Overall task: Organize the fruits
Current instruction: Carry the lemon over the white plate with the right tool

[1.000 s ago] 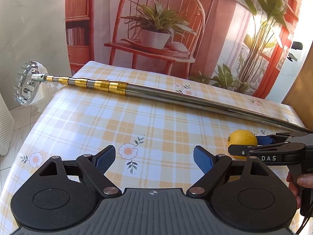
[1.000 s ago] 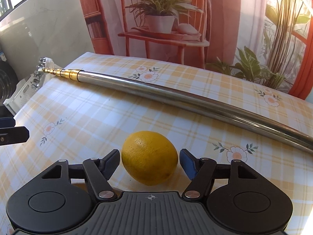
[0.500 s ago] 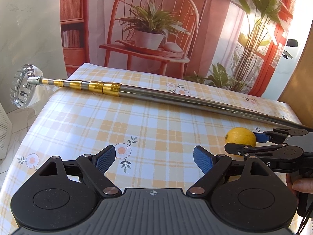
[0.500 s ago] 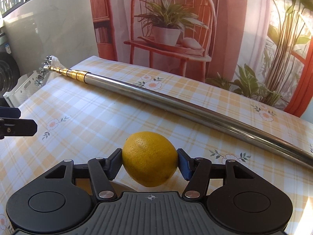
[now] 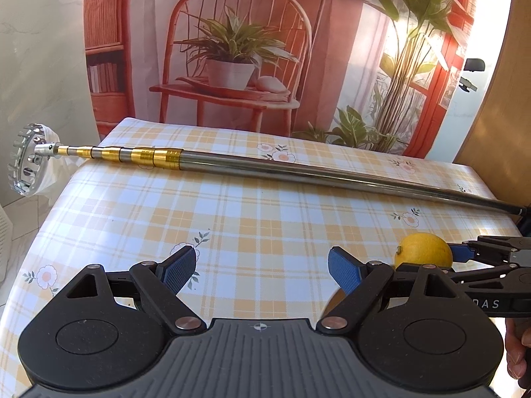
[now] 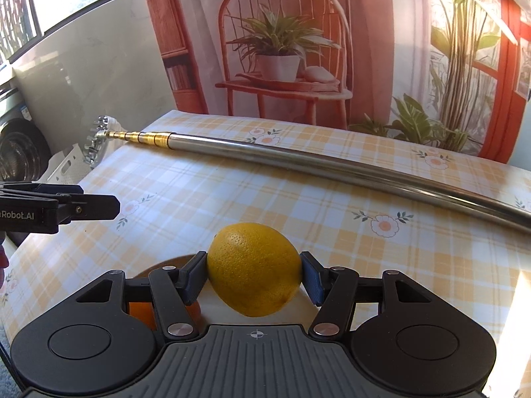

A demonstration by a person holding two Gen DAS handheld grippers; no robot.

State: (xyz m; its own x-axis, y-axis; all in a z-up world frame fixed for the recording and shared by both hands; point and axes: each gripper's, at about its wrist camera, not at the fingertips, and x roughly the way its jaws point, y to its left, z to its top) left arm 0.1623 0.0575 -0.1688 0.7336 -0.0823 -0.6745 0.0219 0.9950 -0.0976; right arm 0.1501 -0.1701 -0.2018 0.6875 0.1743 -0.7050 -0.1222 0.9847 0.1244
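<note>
Nearest, the right gripper (image 6: 254, 277) has its fingers (image 6: 310, 280) pressed against both sides of a yellow lemon (image 6: 255, 268), held just above the checked counter (image 6: 298, 205), while the left gripper (image 5: 262, 270) hovers beside it with fingers spread wide around nothing. Farther back, a telescopic metal pole (image 5: 298, 174) lies across the counter.

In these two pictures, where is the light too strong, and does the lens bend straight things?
Left wrist view: sunlight washes out the backdrop at upper right; the metal pole looks nearly straight. Right wrist view: a bright patch bleaches the tablecloth at the right edge, and the pole bows in a clear curve.
</note>
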